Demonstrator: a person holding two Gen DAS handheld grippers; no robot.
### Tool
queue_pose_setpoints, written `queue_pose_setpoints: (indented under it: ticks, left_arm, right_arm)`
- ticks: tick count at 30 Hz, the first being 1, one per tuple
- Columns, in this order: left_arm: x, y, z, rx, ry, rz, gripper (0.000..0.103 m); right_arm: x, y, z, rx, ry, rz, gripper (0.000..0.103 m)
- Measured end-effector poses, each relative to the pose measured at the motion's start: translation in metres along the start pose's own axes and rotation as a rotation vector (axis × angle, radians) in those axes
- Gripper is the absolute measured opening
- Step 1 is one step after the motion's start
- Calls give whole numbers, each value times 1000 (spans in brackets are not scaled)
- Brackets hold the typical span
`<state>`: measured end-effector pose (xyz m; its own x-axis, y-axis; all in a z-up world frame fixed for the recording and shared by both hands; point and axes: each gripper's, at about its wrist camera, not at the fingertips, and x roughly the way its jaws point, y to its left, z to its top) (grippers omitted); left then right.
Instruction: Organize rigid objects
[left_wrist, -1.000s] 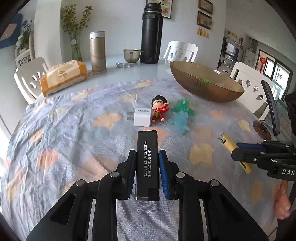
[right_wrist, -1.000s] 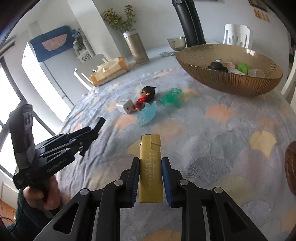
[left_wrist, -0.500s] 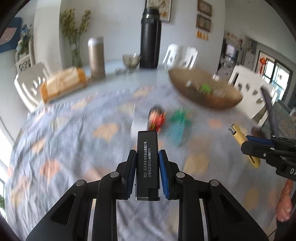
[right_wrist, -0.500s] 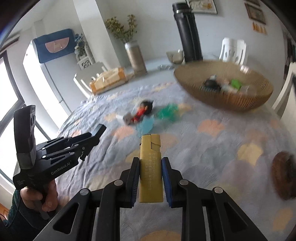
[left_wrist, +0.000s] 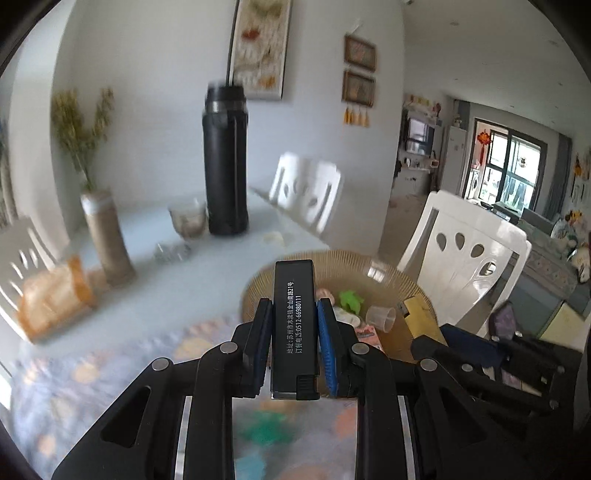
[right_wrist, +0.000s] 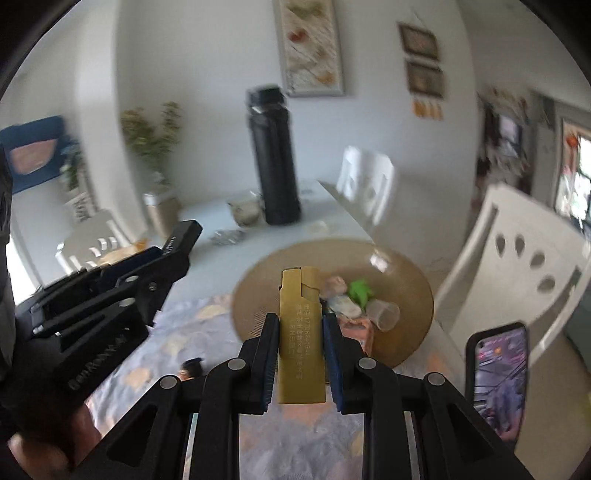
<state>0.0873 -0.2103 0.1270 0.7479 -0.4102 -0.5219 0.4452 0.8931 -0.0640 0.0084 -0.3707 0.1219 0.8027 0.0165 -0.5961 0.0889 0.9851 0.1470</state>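
My left gripper (left_wrist: 294, 314) is shut on a black lighter (left_wrist: 294, 295) with white print and holds it in the air in front of the brown ribbed bowl (left_wrist: 258, 284). My right gripper (right_wrist: 301, 325) is shut on a yellow lighter (right_wrist: 301, 314), also held up before the bowl (right_wrist: 417, 295). The bowl holds a green toy (right_wrist: 360, 290), a clear cup (right_wrist: 384, 314) and other small items. The right gripper with its yellow lighter (left_wrist: 419, 317) shows at the right of the left wrist view. The left gripper (right_wrist: 177, 243) shows at the left of the right wrist view.
A tall black flask (left_wrist: 225, 170), a beige tumbler (left_wrist: 107, 236), a small glass bowl (left_wrist: 188, 219) and a tissue pack (left_wrist: 51, 295) stand at the back of the table. White chairs (left_wrist: 469, 251) surround it. A phone (right_wrist: 496, 376) stands at the right. Toys lie on the patterned cloth (left_wrist: 266, 432).
Both grippers have risen and swung forward toward the bowl, each still holding its lighter. The bowl now sits just beyond the fingertips, and the toys have dropped below the view.
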Motion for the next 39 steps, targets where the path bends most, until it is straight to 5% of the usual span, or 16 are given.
queue_pose_setpoints:
  ticks: [8,10,17,20,23,28,32,39]
  left_arm:
    - [44,-5,-14,-27,102,-28,23]
    - [43,-3,-14,-32,115,-13,38]
    - [-21,30,-37,-68,101,31,50]
    - [-60,49,-64,-115,94,59,51]
    - [-90,65,-96,-165,91,113,72]
    - [-117,99,-158,-254,110,238,76]
    - [-113,122,-194,-320,130,284,76]
    - [-106,128,-194,-356,175,266,78]
  right_arm:
    - [53,-22,-2,58,123,-53,23]
    - [56,-23,-3,63,137,-31,26]
    - [9,3,-14,-30,33,1,66]
    - [-11,25,-31,-79,31,79,71]
    - [-21,46,-58,-112,53,161,87]
    - [-15,77,-109,-197,90,214,87]
    - [-2,86,-138,-251,72,177,87]
    - [15,73,-137,-189,138,185,88]
